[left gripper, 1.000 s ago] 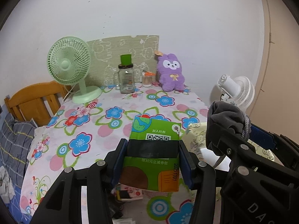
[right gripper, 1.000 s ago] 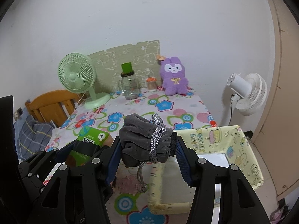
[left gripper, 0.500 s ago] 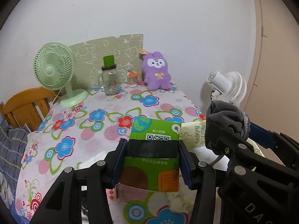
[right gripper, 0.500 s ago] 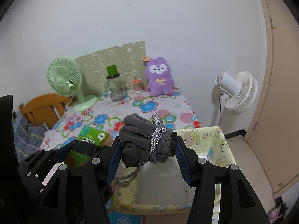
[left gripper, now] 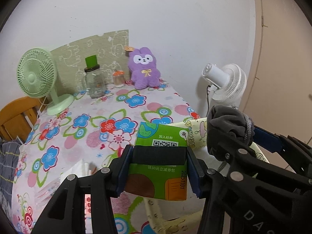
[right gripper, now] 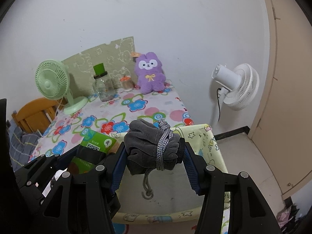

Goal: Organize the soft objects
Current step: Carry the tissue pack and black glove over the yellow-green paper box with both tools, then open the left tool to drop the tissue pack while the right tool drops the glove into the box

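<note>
- Grey velvety cloth, a drawstring pouch (right gripper: 152, 148) bound with a braided silver cord, sits pinched between the blue pads of the right gripper (right gripper: 154, 154); it bulges over the pads, so I judge it light, squashy and unlikely to slip, best held across its bunched middle as it is now, with the loose cord end dangling below.
- Just left of it, the left gripper (left gripper: 159, 167) is clamped on a green tissue pack (left gripper: 161, 161), glossy plastic film with a printed code; a black band crosses it between the pads. It looks light and yielding, a little slick, so a grip on the flat sides seems right.
- Both are held in the air near the table's right edge, over or just beside a pale yellow fabric box (right gripper: 204, 142) with cartoon prints, thin floppy walls and an open top.
- Beyond lies the flowered tablecloth (left gripper: 93, 113), smooth and bright.
- At the far end stand a mint green fan (left gripper: 39, 78), a glass jar with a green lid (left gripper: 94, 80) and a fluffy purple plush rabbit (left gripper: 144, 68) against the wall.
- Off to the far right, a white floor fan (right gripper: 237, 85).
</note>
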Tool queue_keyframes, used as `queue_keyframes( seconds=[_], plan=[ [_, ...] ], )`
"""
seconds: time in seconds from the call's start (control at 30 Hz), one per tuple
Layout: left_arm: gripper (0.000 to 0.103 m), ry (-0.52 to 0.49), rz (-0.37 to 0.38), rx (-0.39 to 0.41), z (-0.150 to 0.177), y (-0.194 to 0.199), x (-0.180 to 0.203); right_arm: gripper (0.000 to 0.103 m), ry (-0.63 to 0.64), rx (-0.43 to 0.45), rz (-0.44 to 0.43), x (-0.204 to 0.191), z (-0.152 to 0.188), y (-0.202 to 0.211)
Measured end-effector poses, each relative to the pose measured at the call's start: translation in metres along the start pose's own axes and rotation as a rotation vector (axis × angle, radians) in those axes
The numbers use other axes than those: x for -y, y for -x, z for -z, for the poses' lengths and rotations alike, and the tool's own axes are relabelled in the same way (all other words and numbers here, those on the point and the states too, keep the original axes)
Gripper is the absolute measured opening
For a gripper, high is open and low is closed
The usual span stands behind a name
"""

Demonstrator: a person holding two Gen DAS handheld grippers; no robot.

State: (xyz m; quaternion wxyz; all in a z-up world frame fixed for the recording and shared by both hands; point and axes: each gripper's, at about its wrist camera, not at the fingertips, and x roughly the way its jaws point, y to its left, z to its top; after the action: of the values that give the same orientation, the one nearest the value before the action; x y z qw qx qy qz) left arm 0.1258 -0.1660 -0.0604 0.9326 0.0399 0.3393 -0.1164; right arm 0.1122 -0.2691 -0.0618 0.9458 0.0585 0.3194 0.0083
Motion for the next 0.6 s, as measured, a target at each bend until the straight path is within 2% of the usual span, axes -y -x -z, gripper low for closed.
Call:
queue_keyframes(
  seconds=[0.2,0.33,0.47,0.6],
  plan=[
    [0.054,-0.015,0.017,-0.047,0.000,-0.019,0.008,0.059,-0.016,-0.035,0.005,0.012,0.002,-0.015],
    [0.056,-0.029,-0.015,-0.058,0.000,-0.031,0.013,0.059,-0.023,-0.067,0.004,0.019,0.005,-0.032],
    [0.063,-0.029,0.022,-0.118,0.000,-0.042,0.017,0.059,-0.031,-0.095,-0.005,0.024,0.005,-0.043],
    [0.074,-0.041,0.025,-0.116,0.001,-0.043,0.023,0.059,-0.028,-0.105,-0.003,0.027,0.005,-0.049]
  ],
)
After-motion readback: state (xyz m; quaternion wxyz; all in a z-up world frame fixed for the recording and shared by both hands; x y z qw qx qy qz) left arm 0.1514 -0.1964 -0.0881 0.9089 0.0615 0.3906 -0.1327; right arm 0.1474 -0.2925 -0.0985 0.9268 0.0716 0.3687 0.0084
